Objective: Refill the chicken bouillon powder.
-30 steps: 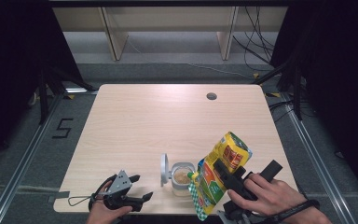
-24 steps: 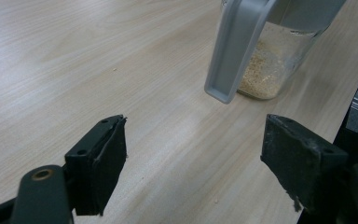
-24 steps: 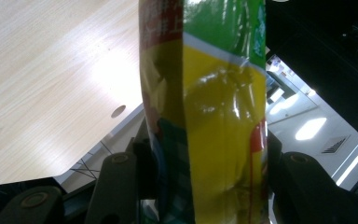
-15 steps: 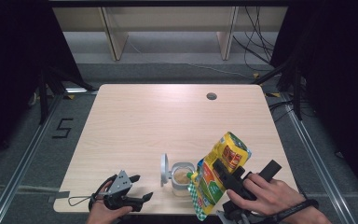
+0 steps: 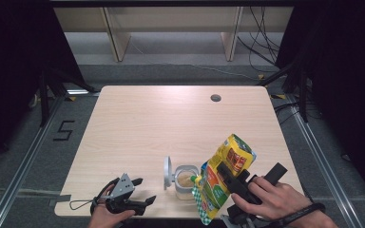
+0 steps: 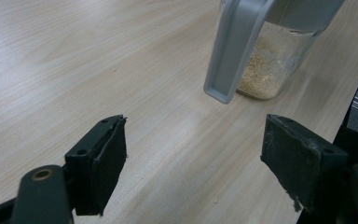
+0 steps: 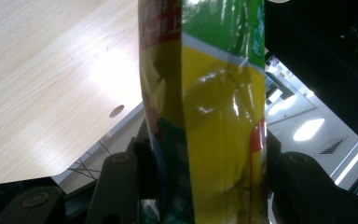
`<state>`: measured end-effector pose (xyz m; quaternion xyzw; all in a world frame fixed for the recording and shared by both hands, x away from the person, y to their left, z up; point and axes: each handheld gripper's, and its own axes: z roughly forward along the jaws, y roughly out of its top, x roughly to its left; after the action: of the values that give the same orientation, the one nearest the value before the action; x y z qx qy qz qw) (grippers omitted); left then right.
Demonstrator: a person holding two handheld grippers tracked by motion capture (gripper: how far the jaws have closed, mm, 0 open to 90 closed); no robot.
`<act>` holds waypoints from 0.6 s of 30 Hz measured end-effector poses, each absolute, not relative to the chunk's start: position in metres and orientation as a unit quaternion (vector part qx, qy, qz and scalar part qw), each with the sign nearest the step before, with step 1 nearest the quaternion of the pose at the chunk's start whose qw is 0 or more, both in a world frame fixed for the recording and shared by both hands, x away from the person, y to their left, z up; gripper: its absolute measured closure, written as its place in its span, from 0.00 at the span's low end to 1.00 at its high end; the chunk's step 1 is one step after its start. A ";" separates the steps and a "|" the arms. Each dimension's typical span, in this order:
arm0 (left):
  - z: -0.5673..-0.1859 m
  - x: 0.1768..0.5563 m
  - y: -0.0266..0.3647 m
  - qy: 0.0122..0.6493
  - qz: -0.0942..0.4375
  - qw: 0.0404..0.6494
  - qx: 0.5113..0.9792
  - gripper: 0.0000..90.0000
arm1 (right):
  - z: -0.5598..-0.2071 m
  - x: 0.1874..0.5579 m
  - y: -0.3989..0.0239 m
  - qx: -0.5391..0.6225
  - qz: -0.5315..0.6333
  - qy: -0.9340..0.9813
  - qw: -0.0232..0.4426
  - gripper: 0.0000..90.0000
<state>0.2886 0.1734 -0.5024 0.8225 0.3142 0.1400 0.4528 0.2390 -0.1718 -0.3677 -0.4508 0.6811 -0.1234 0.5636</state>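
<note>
**Pouring from the bag into the jar**

The right gripper [image 5: 228, 183] held a yellow-and-green bag [image 5: 223, 178], its jaws pressed on either side of the pack as the right gripper view showed the bag [image 7: 214, 116] filling the space between them. The bag was tipped over, its lower end hanging at about 7 o'clock from the hand, right above the rim of the clear jar [image 5: 185, 180]. The jar stood near the front edge of the table [image 5: 171, 123], its grey lid [image 5: 168, 172] flipped up at 9 o'clock from the opening, and it already held a layer of pale grain [image 6: 261, 74].

The left gripper [image 5: 133, 197] rested at 8 o'clock from the jar, apart from it, jaws wide with nothing between them.

To pour well, the step probably called for keeping the bag's mouth centred over the opening and raising the far end slowly, so the grain ran in a thin stream rather than a surge. The grip looked best kept firm but not crushing, since squeezing a soft pack could choke or redirect the flow. The light jar might shift or tip if the bag nudged it; steadying it with the free gripper seemed sensible. The upright lid narrowed the approach from that side.
</note>
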 end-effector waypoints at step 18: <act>-0.503 0.289 0.173 0.316 0.136 0.458 0.820 0.24 | -0.367 0.238 -0.171 -0.445 -0.120 0.682 0.568 0.66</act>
<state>0.2886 0.1733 -0.5026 0.8197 0.3159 0.1365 0.4579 0.2384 -0.1714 -0.3674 -0.4455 0.6816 -0.1198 0.5680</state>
